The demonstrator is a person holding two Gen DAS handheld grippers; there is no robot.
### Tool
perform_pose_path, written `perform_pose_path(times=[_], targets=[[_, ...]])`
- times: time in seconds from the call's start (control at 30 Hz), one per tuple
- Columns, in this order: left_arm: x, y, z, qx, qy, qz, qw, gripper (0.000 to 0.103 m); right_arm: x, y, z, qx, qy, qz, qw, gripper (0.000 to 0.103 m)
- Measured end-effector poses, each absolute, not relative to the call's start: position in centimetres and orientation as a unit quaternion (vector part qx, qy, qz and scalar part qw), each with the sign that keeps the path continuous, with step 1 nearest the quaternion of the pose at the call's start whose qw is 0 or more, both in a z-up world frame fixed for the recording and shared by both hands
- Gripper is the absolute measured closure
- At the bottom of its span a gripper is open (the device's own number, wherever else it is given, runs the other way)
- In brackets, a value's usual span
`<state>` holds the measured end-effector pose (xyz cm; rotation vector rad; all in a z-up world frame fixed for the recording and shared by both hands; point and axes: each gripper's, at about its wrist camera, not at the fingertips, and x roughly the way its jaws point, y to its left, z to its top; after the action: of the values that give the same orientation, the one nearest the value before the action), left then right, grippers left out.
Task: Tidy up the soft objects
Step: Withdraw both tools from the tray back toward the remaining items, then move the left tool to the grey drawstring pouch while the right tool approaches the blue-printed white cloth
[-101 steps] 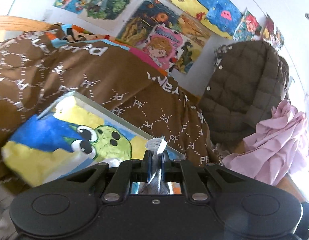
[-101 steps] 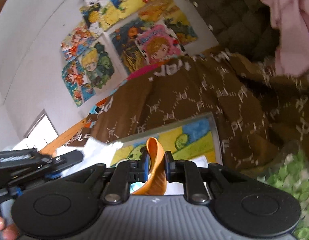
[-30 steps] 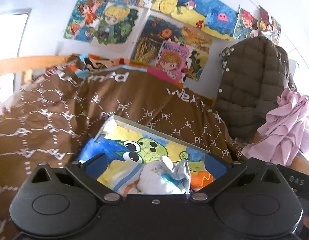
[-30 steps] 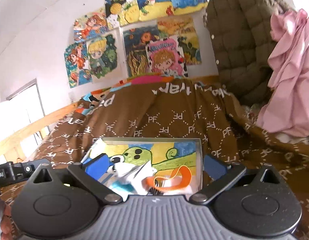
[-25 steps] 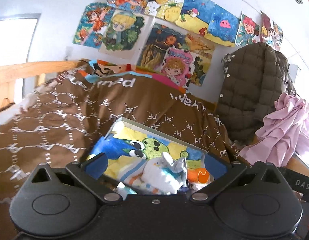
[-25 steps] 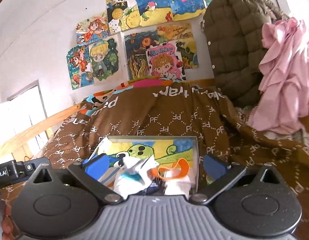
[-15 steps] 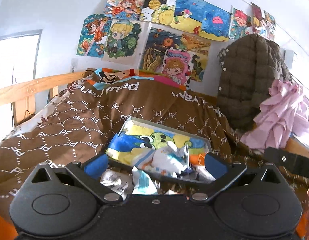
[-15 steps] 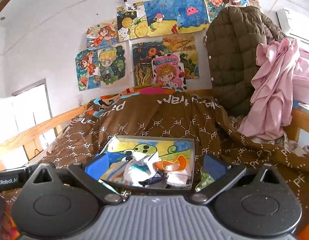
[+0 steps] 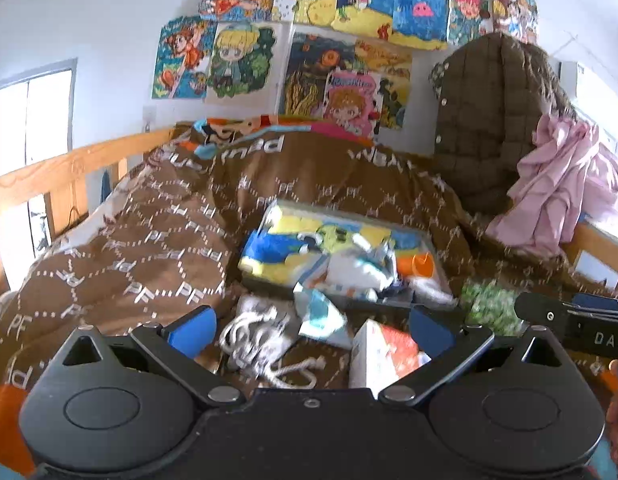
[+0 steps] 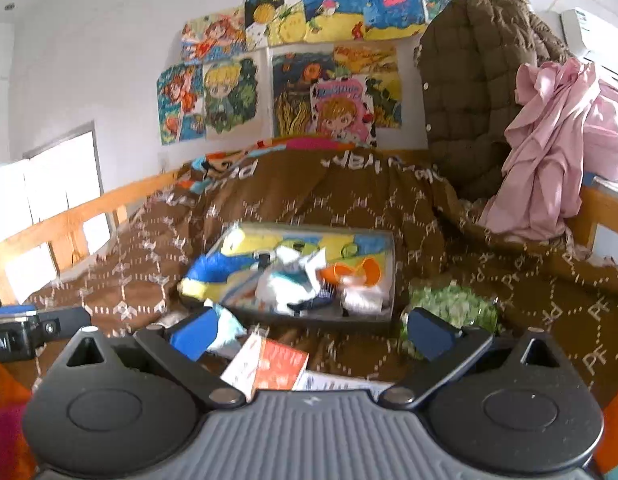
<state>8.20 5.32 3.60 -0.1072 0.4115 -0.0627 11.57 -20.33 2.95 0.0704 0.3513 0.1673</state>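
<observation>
- We are pulling both grippers back from the tray [image 9: 437, 264]; the left gripper [image 9: 311, 330] and right gripper [image 10: 311, 330] are now spread wide and empty.
- The white cloth [image 10: 287, 284] and orange band [image 10: 355, 270] we were pinching are now lying inside the tray.
- We are judging the white rope [image 9: 255, 338], green bundle [image 10: 453, 304] and red-and-white box [image 9: 385, 354] on the brown blanket [image 9: 157, 240] as next.

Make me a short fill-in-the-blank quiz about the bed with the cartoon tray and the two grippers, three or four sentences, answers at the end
1. Both the left gripper and the right gripper are ____ and hold nothing.
2. The orange band lies ____ the cartoon tray.
3. The white rope lies on the ____ blanket, outside the tray.
4. The garment hanging beside the quilted jacket is ____.

Answers: open; inside; brown; pink
</observation>
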Motion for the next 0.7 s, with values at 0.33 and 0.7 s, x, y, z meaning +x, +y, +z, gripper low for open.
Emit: perform_pose_path(times=[0.33, 0.7], targets=[[9.7, 6.9, -1.1, -0.032, 0.269, -0.015, 0.963, 0.001, 12.3, -18.7, -1.6, 0.015, 0.232, 0.101, 0.967, 0.0], [10.4, 7.3, -3.5, -0.006, 0.301, -0.007, 0.953, 0.001, 13.1, -17.0, -3.5, -0.006, 0.269, 0.13, 0.954, 0.0]])
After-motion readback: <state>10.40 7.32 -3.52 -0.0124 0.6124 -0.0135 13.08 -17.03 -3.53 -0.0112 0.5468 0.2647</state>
